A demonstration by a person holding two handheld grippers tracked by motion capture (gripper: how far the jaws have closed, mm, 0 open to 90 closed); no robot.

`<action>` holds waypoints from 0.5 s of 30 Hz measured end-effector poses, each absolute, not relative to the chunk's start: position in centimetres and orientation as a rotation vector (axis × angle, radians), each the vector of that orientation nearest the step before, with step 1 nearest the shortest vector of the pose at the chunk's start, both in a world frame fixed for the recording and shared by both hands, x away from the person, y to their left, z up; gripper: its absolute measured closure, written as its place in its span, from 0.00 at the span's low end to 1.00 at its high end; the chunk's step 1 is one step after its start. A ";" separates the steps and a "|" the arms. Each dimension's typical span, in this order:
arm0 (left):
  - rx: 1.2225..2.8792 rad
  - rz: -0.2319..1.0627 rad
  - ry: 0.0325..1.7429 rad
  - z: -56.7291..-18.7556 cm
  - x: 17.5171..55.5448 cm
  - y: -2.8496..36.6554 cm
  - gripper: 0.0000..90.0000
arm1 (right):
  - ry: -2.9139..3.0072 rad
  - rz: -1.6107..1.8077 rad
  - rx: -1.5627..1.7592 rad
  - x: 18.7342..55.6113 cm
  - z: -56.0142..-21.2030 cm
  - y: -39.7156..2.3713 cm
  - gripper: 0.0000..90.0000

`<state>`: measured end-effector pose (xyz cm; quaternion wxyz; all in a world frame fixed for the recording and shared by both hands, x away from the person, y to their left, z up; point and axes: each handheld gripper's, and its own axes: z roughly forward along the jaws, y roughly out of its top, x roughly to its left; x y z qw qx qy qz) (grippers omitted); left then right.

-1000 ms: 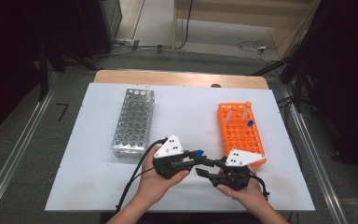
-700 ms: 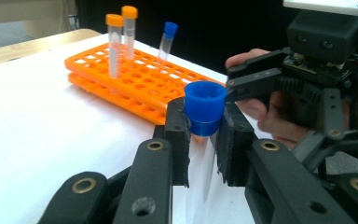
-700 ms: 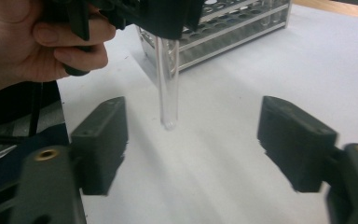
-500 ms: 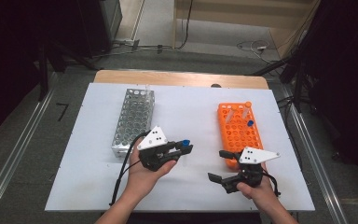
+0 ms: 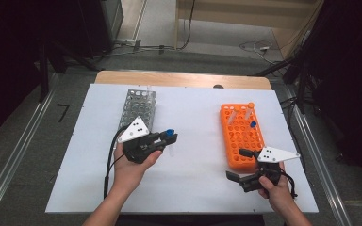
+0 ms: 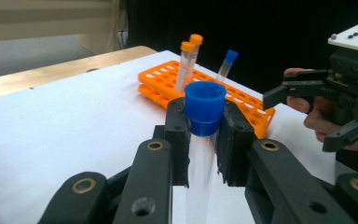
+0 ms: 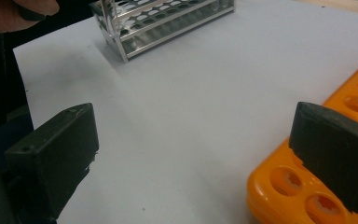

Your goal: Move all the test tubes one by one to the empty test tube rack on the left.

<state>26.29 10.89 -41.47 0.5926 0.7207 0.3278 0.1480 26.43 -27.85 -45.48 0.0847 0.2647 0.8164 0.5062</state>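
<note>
Blue-capped clear tube (image 6: 204,122), orange rack (image 5: 240,136)

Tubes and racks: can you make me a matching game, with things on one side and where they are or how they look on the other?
Things:
1. blue-capped tube
2. orange rack
3. metal rack
4. right tool

Descriptions:
A. open, with nothing between its pads
B. clamped in the left tool
C. holds two orange-capped tubes
D. at the table's left

Pairs: 1-B, 2-C, 3-D, 4-A

Black tool (image 5: 170,139), white three-cornered plate, black cable.
</note>
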 end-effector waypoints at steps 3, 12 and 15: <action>1.668 0.370 0.780 -41.3 26.7 11.7 0.85 | 2.418 1.509 0.810 26.7 -45.5 -28.6 0.00; 1.608 0.439 0.838 -40.3 28.1 13.9 0.85 | 2.380 1.513 0.842 27.2 -45.5 -29.9 0.00; 1.589 0.465 0.857 -39.8 28.8 14.8 0.85 | 2.377 1.512 0.850 27.3 -45.6 -30.1 0.00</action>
